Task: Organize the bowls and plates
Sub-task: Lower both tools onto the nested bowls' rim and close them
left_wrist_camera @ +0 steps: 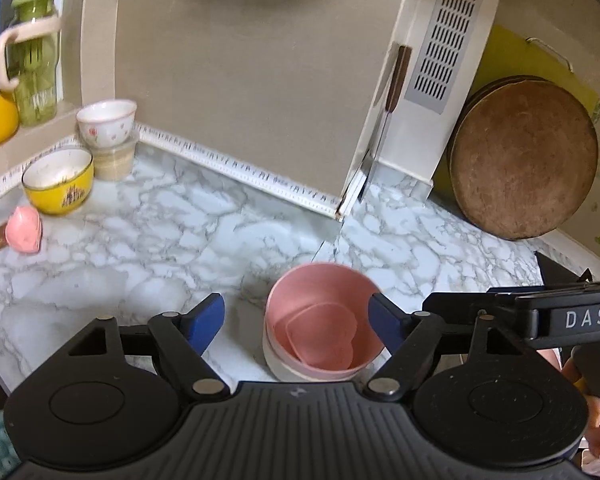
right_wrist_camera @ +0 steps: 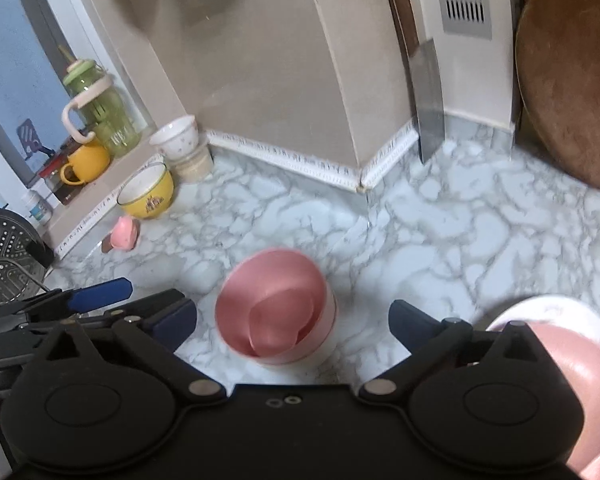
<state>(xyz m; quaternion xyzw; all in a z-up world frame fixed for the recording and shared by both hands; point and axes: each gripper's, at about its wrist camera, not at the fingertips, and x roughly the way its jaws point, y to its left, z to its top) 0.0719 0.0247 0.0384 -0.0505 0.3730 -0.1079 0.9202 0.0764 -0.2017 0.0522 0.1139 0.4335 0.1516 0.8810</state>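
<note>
Now | left claw agape | right claw agape, both over pink bowl

Heart dish in nested bowls (mid-counter); other bowls far left.

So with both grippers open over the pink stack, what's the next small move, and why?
Probably swing the right gripper to the pink and white dishes at its lower right: the pink bowl already sits nested with a heart-shaped dish inside, and neither gripper holds anything.

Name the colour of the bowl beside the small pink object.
Yellow bowl, white inside; clearest in the left wrist view.
</note>
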